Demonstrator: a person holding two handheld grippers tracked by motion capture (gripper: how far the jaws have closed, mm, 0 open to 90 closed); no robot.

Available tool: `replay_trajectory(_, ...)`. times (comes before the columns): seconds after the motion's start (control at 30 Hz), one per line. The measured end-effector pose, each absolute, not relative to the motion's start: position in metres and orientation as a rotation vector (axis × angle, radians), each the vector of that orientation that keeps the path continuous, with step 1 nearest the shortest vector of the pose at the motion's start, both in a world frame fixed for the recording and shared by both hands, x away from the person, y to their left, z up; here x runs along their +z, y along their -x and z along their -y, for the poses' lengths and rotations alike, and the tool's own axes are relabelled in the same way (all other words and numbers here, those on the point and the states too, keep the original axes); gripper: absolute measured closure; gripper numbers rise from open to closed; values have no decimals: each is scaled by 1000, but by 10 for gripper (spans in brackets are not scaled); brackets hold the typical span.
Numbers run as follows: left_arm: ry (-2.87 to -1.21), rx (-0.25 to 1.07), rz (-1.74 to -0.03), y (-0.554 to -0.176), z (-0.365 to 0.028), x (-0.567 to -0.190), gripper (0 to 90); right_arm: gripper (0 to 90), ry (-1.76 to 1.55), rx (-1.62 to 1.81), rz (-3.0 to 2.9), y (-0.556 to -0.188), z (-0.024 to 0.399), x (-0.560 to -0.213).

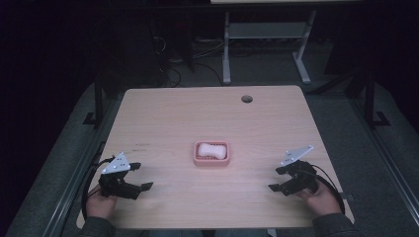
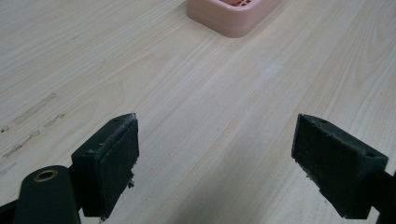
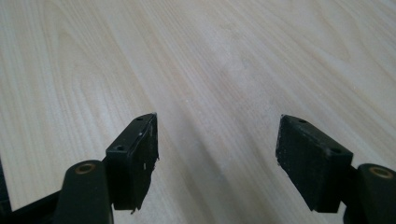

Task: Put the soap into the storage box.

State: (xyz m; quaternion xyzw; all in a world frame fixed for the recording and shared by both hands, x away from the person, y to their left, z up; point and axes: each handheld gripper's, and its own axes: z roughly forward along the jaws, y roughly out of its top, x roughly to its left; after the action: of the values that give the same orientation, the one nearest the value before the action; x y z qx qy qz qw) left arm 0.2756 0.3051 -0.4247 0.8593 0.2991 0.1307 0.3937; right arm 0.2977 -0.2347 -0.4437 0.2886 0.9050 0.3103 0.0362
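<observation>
A pink soap dish (image 1: 212,153) sits at the middle of the wooden table (image 1: 207,113), and a pale bar of soap (image 1: 212,149) lies in it. My left gripper (image 1: 141,177) rests low over the table's front left, open, with nothing between its jaws. In the left gripper view the gripper (image 2: 215,154) points toward a corner of the soap dish (image 2: 232,16) farther ahead. My right gripper (image 1: 277,178) is at the front right, open and empty too. The right gripper view has its jaws wide apart (image 3: 217,149) over bare wood.
A round cable hole (image 1: 247,98) is near the table's far edge. Behind the table stand the white legs of another desk (image 1: 227,54) with cables on the dark floor. Faint pencil marks (image 1: 141,145) lie left of the dish.
</observation>
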Motion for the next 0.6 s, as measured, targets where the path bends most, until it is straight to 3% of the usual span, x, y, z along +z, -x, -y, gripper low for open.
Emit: replay_trajectory(0.6, -2183, 332, -754, -276, -305, -425, 148, 283, -903, 980, -2707, -267, 247, -445)
